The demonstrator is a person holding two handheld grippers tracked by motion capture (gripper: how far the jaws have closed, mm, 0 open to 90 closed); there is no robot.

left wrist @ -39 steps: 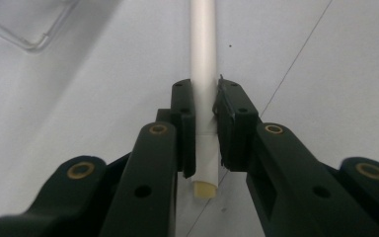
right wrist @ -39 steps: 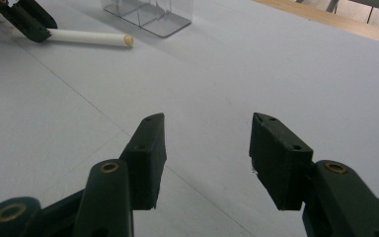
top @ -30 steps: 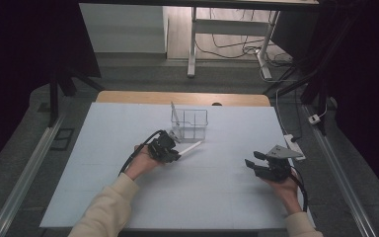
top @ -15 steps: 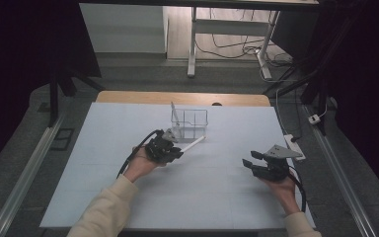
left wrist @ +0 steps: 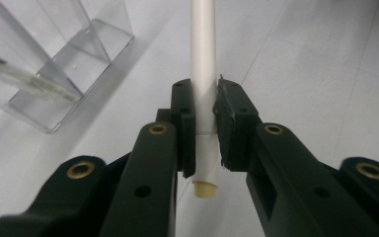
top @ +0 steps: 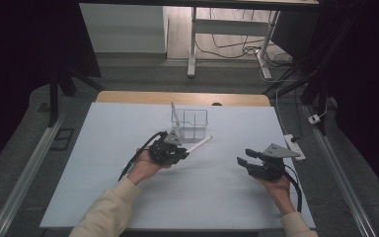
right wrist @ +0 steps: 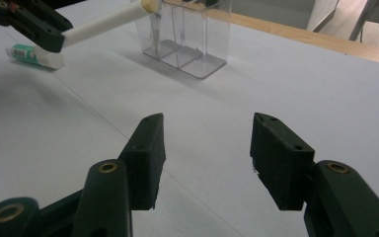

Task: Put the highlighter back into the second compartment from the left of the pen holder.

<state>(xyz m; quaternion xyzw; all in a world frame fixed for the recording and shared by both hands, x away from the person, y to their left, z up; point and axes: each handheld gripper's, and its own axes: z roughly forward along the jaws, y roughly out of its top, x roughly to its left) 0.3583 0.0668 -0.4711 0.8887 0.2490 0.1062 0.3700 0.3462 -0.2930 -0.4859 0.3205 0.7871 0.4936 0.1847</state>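
Note:
My left gripper [top: 181, 151] [left wrist: 205, 118] is shut on a white stick [top: 200, 143] [left wrist: 202, 59], held near its cream-capped end. The stick points at the clear plastic container [top: 190, 123] [left wrist: 66, 59], and its far tip is close to the container's front corner. Something thin leans upright in the container. In the right gripper view the stick [right wrist: 106, 22] reaches toward the container [right wrist: 187, 34] from the left gripper [right wrist: 27, 22]. My right gripper [top: 245, 157] [right wrist: 207, 148] stands open over the bare tabletop to the right, with nothing between its fingers.
A small white item with a green label [right wrist: 34, 55] lies on the table under the left gripper. The pale blue table [top: 128, 123] has a wooden strip along its back edge. A power strip [top: 296, 145] lies on the floor off the right side.
My left gripper has carried the stick a little to the right and upward, bringing its tip closer to the clear container. The right gripper has stayed in place.

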